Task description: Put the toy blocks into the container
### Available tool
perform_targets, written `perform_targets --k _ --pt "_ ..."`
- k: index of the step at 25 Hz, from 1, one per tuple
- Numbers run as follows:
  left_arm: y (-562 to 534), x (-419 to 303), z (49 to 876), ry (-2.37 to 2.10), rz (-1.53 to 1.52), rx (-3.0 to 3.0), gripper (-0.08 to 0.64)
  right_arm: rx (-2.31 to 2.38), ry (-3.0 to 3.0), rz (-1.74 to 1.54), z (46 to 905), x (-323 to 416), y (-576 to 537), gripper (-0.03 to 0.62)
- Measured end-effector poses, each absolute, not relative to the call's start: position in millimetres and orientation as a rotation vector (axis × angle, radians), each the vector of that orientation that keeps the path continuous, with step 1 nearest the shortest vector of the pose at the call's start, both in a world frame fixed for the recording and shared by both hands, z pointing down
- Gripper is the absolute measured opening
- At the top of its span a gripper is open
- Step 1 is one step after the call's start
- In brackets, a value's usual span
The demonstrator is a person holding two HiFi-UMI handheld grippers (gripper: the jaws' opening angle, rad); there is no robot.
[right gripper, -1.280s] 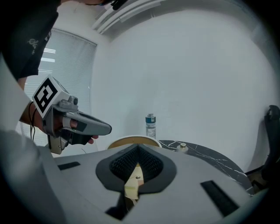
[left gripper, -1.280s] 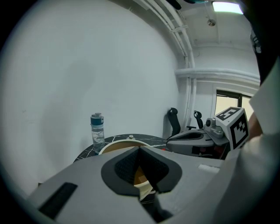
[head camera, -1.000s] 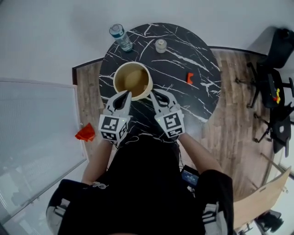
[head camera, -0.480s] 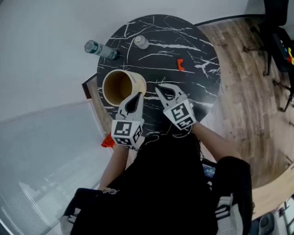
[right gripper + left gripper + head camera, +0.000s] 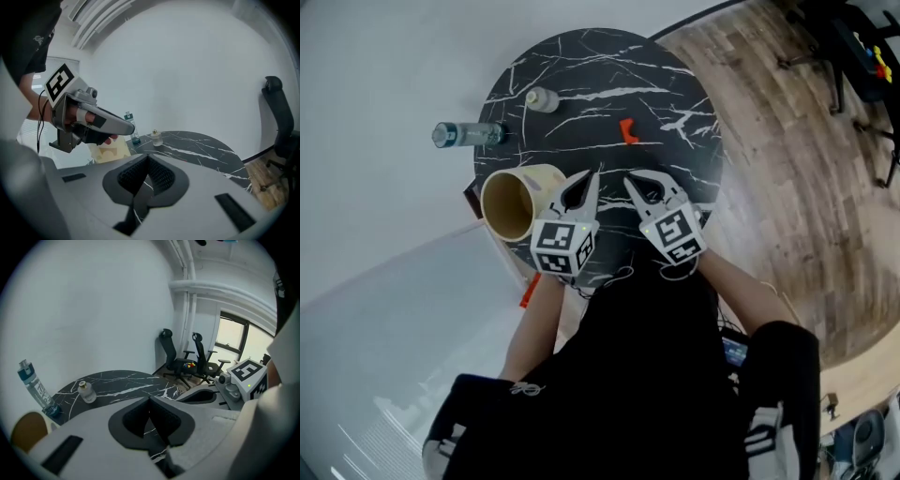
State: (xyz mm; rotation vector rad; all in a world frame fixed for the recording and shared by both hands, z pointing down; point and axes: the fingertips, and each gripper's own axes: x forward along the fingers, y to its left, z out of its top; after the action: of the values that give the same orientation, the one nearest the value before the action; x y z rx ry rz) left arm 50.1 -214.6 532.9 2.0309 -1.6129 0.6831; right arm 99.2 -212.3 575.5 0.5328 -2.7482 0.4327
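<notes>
far left, the tan container [image 5: 544, 178] stands at the near-left edge of the black marble table [image 5: 675, 103], mouth up, and i see no block in it. just beside its right wall is my left gripper [image 5: 584, 183]. its jaws are clenched together on nothing, pointing out over the tabletop.

further right and farther out lies the one toy piece i can see, the orange block [image 5: 627, 131]. it sits alone on the marble, apart from both tips and well apart from the container. it is too small for me to judge its long axis, and neither gripper view shows it.

right again is my right gripper [image 5: 645, 187], also clamped shut and empty. the block lies almost straight ahead of this tip, while from the left one it is ahead and off to the right. so i judge the right the nearer, and its jaws must part before reaching forward.
</notes>
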Motion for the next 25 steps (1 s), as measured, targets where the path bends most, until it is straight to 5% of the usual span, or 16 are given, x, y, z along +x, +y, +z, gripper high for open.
perform_targets --k 22,25 --pt "-299.9 57.7 666.3 -1.460 0.555 1.574 0.001 0.600 -2.634 0.618 636.5 147.1 -271.4 -0.003" --pt "-306.3 53.0 675.4 -1.477 0.585 1.523 0.051 0.589 -2.628 0.628 639.8 143.8 -275.1 -0.003"
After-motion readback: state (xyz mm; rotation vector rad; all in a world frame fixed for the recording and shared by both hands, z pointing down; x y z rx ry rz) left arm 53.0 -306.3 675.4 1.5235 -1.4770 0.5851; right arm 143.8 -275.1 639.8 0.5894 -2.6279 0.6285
